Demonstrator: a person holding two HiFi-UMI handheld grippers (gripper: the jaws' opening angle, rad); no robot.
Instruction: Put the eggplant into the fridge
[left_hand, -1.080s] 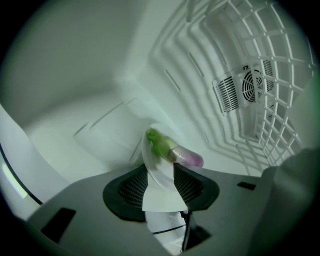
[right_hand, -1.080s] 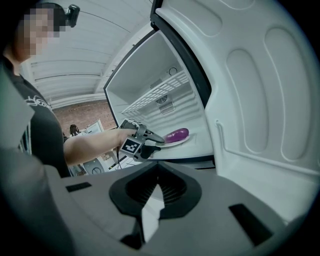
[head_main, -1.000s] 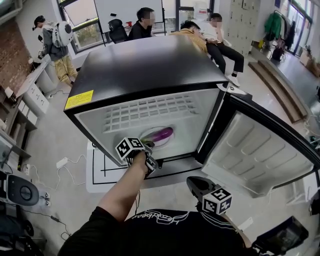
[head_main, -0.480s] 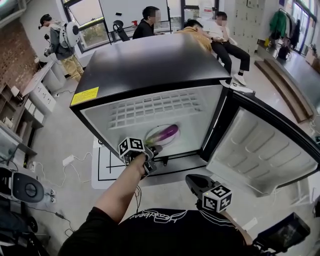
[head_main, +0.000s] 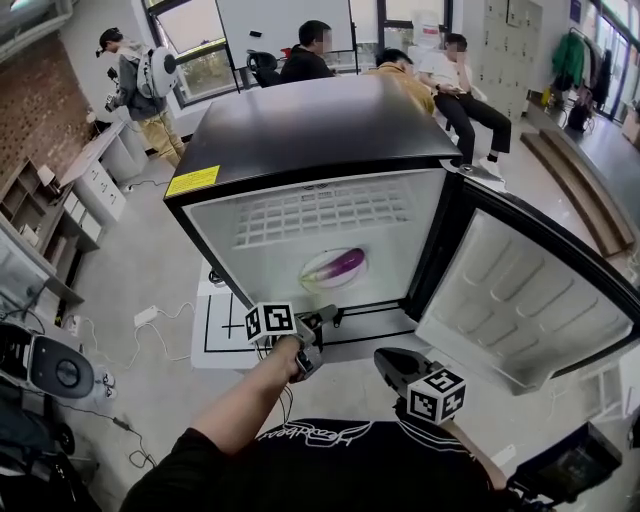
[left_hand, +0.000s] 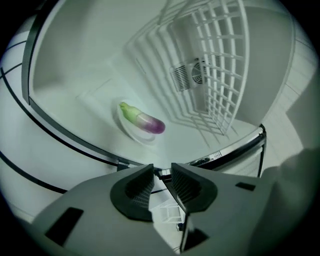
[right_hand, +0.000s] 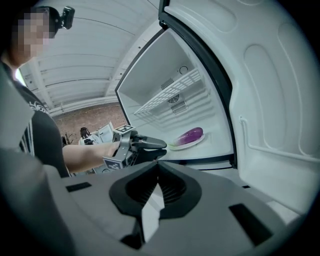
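Observation:
The purple eggplant (head_main: 340, 264) with a green stem end lies on a white plate (head_main: 316, 279) on the floor of the open black fridge (head_main: 320, 130). My left gripper (head_main: 322, 322) hovers just outside the fridge's front edge, short of the plate. Its jaws stand apart and have just been closing a little, with nothing between them. In the left gripper view the eggplant (left_hand: 144, 120) sits beyond the gripper (left_hand: 161, 172). My right gripper (head_main: 385, 360) hangs lower and nearer to me, its jaws shut and empty (right_hand: 158, 165). The right gripper view shows the eggplant (right_hand: 189, 135) and the left gripper (right_hand: 162, 147).
The fridge door (head_main: 520, 300) stands wide open to the right. A white wire shelf (head_main: 325, 215) spans the upper cavity. The fridge stands on a white mat with black lines (head_main: 225, 330). Cables (head_main: 150, 320) lie on the floor at left. Several people (head_main: 440, 70) are behind.
My left gripper has drawn back out of the fridge, away from the plate and toward me. The eggplant stays on its plate. The right gripper has kept still.

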